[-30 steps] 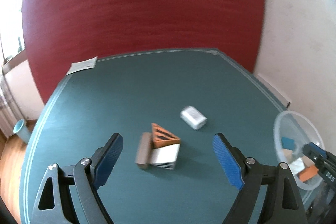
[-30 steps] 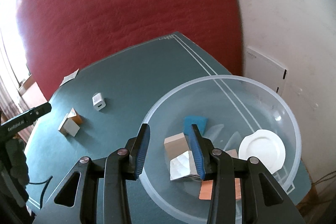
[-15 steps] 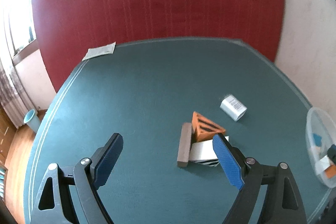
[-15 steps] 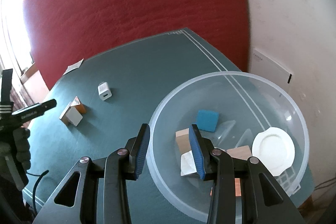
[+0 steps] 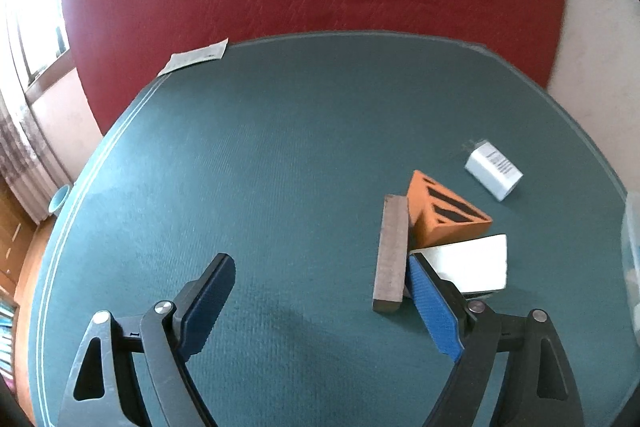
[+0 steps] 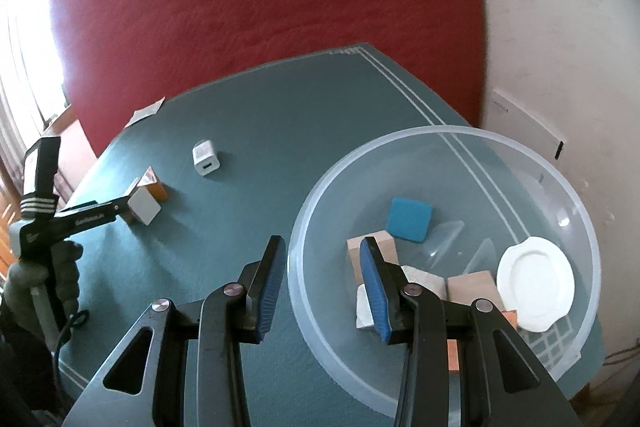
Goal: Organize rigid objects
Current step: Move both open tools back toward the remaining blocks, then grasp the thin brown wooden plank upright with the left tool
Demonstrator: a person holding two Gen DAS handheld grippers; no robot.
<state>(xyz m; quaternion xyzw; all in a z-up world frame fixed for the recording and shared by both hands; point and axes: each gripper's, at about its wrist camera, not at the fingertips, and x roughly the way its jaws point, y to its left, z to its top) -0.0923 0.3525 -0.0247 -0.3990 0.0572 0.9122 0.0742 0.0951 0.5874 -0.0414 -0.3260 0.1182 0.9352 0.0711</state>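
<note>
Left gripper gapes wide and empty over the green felt table; its right finger hides part of the white block beside a brown bar and orange wedge. Right gripper, half open and empty, straddles the clear plastic bowl's rim

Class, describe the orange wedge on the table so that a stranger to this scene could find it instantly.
Start at the green table and find the small cluster near its right side, left of the clear bowl. The orange wedge sits between a grey-brown bar and a white block. It alone is triangular, orange, with black stripes.
</note>
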